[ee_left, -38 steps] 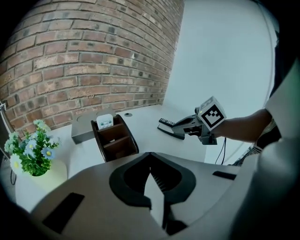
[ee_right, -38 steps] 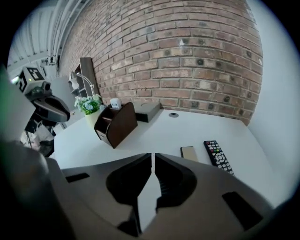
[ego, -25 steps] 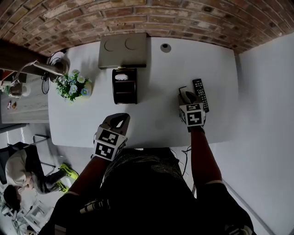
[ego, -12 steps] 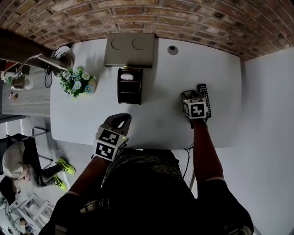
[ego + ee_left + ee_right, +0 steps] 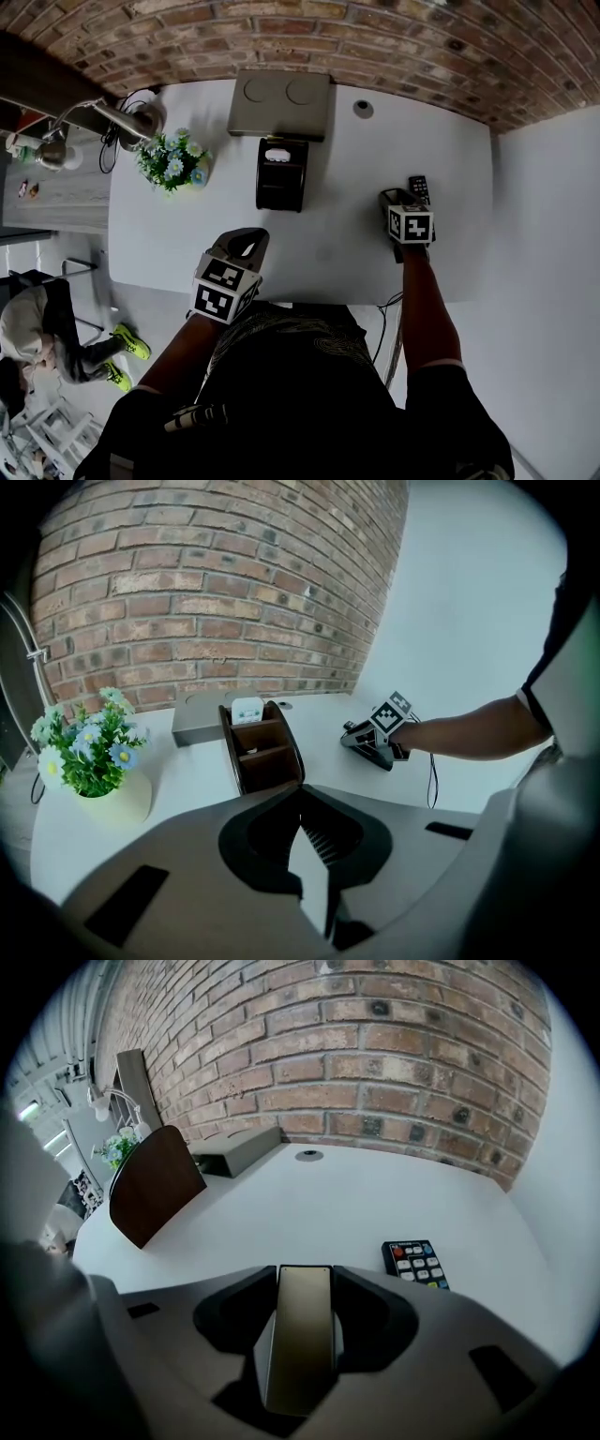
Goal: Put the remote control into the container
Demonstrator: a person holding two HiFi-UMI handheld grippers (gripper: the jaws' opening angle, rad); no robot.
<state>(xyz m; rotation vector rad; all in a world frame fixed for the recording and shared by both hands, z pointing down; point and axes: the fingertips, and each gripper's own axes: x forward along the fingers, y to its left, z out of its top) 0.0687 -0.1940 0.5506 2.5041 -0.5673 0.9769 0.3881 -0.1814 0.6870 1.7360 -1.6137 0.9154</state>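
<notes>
My right gripper (image 5: 392, 197) has its jaws spread with nothing between them, having just closed a little. The remote control (image 5: 415, 1262) lies just beside it on the white counter (image 5: 347, 150). The brown container (image 5: 281, 175) stands well apart. My left gripper (image 5: 246, 240) is pressed together, empty.

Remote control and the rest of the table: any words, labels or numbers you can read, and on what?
No text reads clearly anywhere.
Remote control: button markings too small to read.
White item in the container: blurred marks, unreadable.
Marker cubes: black-and-white square patterns, no letters.
</notes>
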